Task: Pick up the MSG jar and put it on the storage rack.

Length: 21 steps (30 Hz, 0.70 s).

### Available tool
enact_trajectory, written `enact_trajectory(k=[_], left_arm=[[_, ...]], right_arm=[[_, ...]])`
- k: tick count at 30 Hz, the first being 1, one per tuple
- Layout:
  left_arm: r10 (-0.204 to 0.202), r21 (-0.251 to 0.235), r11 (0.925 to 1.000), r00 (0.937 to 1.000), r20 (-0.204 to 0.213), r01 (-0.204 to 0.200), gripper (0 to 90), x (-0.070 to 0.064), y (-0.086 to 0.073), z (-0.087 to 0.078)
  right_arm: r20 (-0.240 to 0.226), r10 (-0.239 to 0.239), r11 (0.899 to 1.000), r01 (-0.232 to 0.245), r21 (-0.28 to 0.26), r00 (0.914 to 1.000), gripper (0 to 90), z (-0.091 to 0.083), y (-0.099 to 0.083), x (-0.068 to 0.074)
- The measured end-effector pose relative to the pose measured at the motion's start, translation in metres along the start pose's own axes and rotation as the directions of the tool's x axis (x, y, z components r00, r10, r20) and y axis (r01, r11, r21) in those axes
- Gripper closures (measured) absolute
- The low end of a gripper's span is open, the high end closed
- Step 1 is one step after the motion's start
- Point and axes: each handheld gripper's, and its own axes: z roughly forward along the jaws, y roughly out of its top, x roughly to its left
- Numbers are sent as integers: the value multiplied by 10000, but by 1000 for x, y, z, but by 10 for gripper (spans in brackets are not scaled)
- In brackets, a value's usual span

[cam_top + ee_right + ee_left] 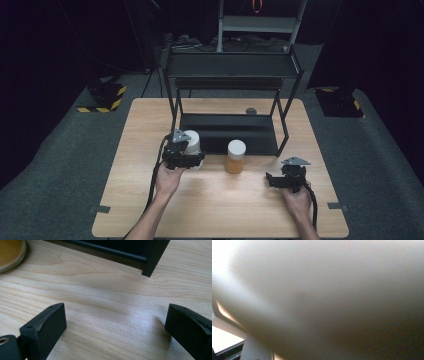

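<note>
**Left gripper on the white container, right gripper waiting wide**

Your left gripper (pixel 192 161) is right up against the white container (pixel 192 141), at the front left corner of the black shelf rack (pixel 230 75). From above, the gripper's body sits low at the container's base, with your left hand (pixel 168 179) behind it. The left gripper view is a pale, blurred surface pressed close to the lens, so the container (pixel 324 295) is between or just ahead of the jaws. Whether they are actually clamped on it, I cannot tell: the jaws themselves are lost in that blur, and the high view is too small to settle it.

Over on the other side, your right gripper (pixel 276 181) rests low over the wooden table (pixel 215 210), near the right front edge and well apart from everything else. Its own view leaves no doubt: the two black jaws stand far apart, bare wood grain between them, nothing held (pixel 115 325). Your right hand (pixel 298 200) grips it from behind.

Between the two grippers stands the jar (pixel 235 156), white lid on top, orange-amber contents below, upright on the table just in front of the rack's lower shelf. It is near the white container but not touching it. In the right gripper view, the jar's amber base (pixel 10 252) peeks in at the top left corner, and one black foot of the rack (pixel 153 260) sits on the wood at the upper right.
</note>
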Motion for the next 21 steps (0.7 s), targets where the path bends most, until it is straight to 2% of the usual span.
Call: enact_trajectory(k=[3,4,5,7,13,17,18,19,20,21], left_arm=[[38,9,10000,10000,59,-38,304,1,9,-3],[107,22,9999,9999,80,-107,304,1,18,-6],[107,22,9999,9999,80,-107,304,1,18,-6],[270,7,9996,9996,87,-270,304,1,32,-12],[314,-118,9994,9991,296,-311,304,4,55,-23],[436,-99,9990,9981,438,-432,304,4,80,-33],[436,-99,9990,9981,438,-432,304,4,80,-33],[548,-71,9985,9975,441,-546,304,2,90,-36],[548,-71,9985,9975,441,-546,304,2,90,-36],[617,-82,9981,9968,512,-613,304,2,100,-39]], right_arm=[[1,0,10000,0,1,10000,31,0,0,0],[0,-1,10000,1,1,10000,31,0,0,0],[0,-1,10000,1,1,10000,31,0,0,0],[0,2,10000,-2,-3,10000,31,0,0,0],[0,2,10000,-2,-2,10000,31,0,0,0],[3,-10,10000,10,-3,10000,31,0,0,0],[3,-10,10000,10,-3,10000,31,0,0,0],[-1,5,10000,-5,-2,10000,31,0,0,0],[-1,5,10000,-5,-2,10000,31,0,0,0],[1,-2,10000,2,-7,10000,31,0,0,0]])
